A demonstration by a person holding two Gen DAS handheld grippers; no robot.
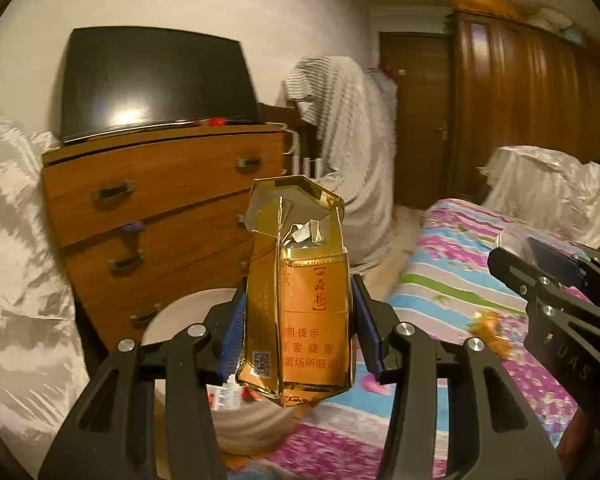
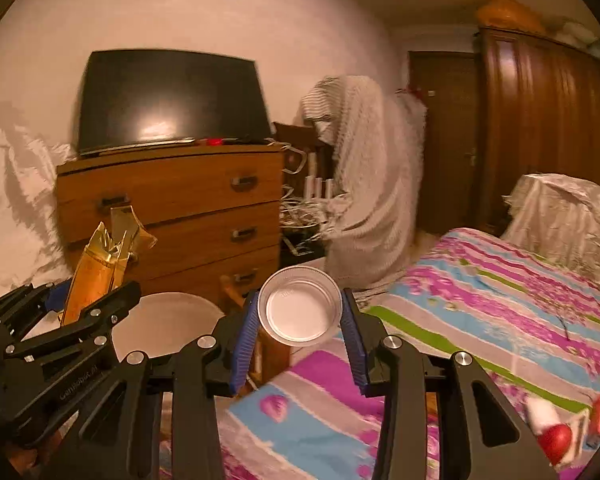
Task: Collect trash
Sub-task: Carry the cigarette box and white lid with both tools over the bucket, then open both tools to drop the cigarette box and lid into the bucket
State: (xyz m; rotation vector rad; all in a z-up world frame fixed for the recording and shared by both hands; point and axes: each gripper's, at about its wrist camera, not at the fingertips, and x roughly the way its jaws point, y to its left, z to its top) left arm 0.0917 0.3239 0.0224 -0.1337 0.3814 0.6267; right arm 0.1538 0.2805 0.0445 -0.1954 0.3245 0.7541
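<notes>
My left gripper (image 1: 298,300) is shut on a crumpled gold and orange cigarette pack (image 1: 300,292), held upright with its torn lid open. My right gripper (image 2: 300,300) is shut on a clear plastic cup (image 2: 300,306), whose round bottom faces the camera. A white round bin (image 2: 164,324) stands on the floor between the dresser and the bed, below and ahead of both grippers. In the right wrist view the left gripper (image 2: 80,304) with the pack (image 2: 96,268) is at the left. In the left wrist view the right gripper (image 1: 540,268) reaches in from the right.
A wooden dresser (image 2: 172,200) with a dark TV (image 2: 168,100) stands ahead. A bed with a striped floral sheet (image 2: 480,300) fills the right. A gold wrapper (image 1: 488,332) and red and white items (image 2: 556,436) lie on it. A cloth-draped object (image 2: 372,184) and a wardrobe (image 2: 548,120) are behind.
</notes>
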